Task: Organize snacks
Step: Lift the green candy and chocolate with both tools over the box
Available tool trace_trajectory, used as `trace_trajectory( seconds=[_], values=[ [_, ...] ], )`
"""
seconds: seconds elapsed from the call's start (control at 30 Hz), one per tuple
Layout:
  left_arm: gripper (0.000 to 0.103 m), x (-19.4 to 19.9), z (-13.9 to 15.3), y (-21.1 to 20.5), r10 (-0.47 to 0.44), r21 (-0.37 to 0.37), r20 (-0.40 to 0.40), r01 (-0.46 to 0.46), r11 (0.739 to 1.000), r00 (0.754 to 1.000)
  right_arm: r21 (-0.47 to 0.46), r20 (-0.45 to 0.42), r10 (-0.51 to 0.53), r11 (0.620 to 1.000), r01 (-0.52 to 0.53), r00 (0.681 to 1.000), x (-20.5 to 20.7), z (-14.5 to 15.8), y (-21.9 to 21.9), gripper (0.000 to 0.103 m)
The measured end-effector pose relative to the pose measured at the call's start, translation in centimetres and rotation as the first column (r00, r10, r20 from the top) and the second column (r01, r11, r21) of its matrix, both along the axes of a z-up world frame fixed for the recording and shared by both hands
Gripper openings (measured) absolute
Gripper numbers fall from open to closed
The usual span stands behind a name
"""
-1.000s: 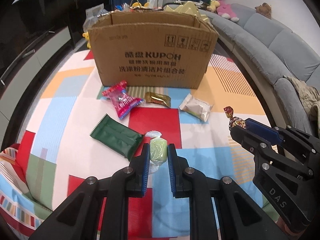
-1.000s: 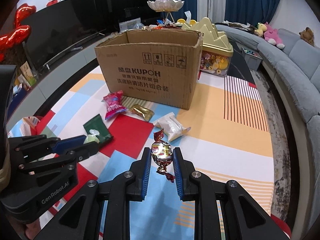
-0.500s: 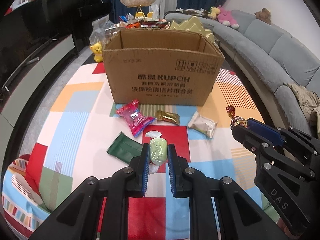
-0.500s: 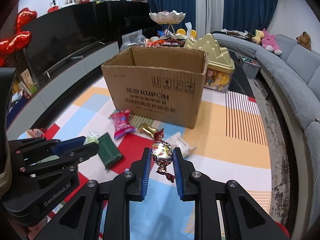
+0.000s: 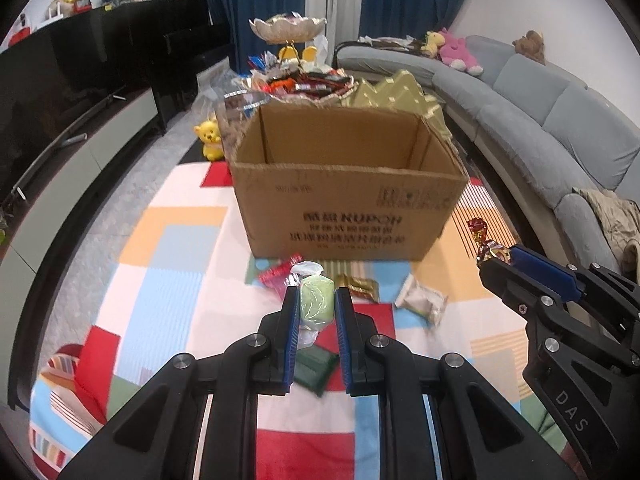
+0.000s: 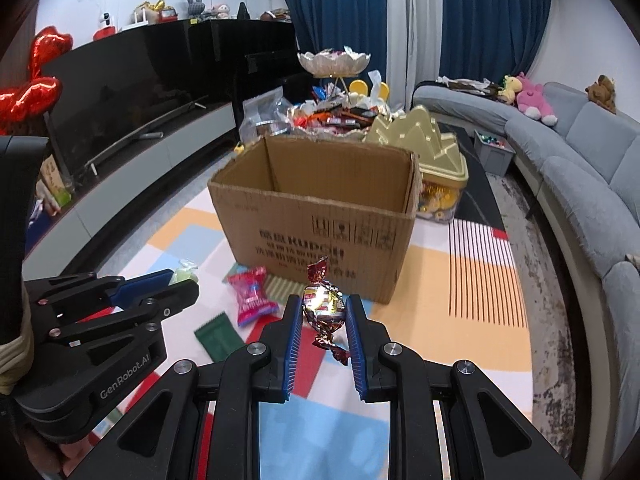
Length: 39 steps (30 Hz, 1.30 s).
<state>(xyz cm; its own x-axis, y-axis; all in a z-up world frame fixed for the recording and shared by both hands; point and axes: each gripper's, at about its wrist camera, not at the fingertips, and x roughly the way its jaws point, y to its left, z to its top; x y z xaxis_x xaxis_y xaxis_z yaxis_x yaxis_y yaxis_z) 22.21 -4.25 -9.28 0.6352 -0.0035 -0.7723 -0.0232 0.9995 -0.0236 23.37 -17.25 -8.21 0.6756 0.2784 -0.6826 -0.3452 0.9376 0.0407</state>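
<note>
My left gripper [image 5: 317, 300] is shut on a pale green wrapped candy [image 5: 317, 304], held in the air in front of the open cardboard box [image 5: 344, 208]. My right gripper [image 6: 323, 308] is shut on a red and gold foil candy [image 6: 323, 304], also raised before the box [image 6: 320, 220]. The right gripper shows at the right of the left wrist view [image 5: 504, 260] with its candy [image 5: 482, 240]. The left gripper shows at the left of the right wrist view [image 6: 176, 284]. The box's floor is hidden.
On the colourful mat [image 5: 172, 248] lie a pink packet [image 6: 250, 296], a dark green packet [image 6: 218, 338], a gold bar [image 5: 358, 286] and a white packet [image 5: 422, 302]. Behind the box are a gold tin [image 6: 430, 160], a snack pile and a tiered dish [image 6: 334, 62]. Sofa right, TV cabinet left.
Both grippers have risen with their candies and the view now looks into the top of the box. The snacks on the mat have not moved.
</note>
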Motion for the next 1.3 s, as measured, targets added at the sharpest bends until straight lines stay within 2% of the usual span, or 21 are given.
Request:
trace_trajectory(
  seconds=[0.63, 1.3],
  values=[
    [0.018, 5.4, 3.6, 1.7, -0.012, -0.006, 0.062, 0.013, 1.000, 0.998, 0.004, 0.053, -0.031, 1.000, 0.031, 0.998, 4.0, 3.4, 1.5, 0.023],
    [0.018, 11.2, 4.7, 3.1, -0.025, -0.004, 0.077, 0.025, 1.000, 0.997, 0.005, 0.069, -0.061, 0.998, 0.060, 0.996, 8.7, 4.8, 2.3, 0.023]
  ],
)
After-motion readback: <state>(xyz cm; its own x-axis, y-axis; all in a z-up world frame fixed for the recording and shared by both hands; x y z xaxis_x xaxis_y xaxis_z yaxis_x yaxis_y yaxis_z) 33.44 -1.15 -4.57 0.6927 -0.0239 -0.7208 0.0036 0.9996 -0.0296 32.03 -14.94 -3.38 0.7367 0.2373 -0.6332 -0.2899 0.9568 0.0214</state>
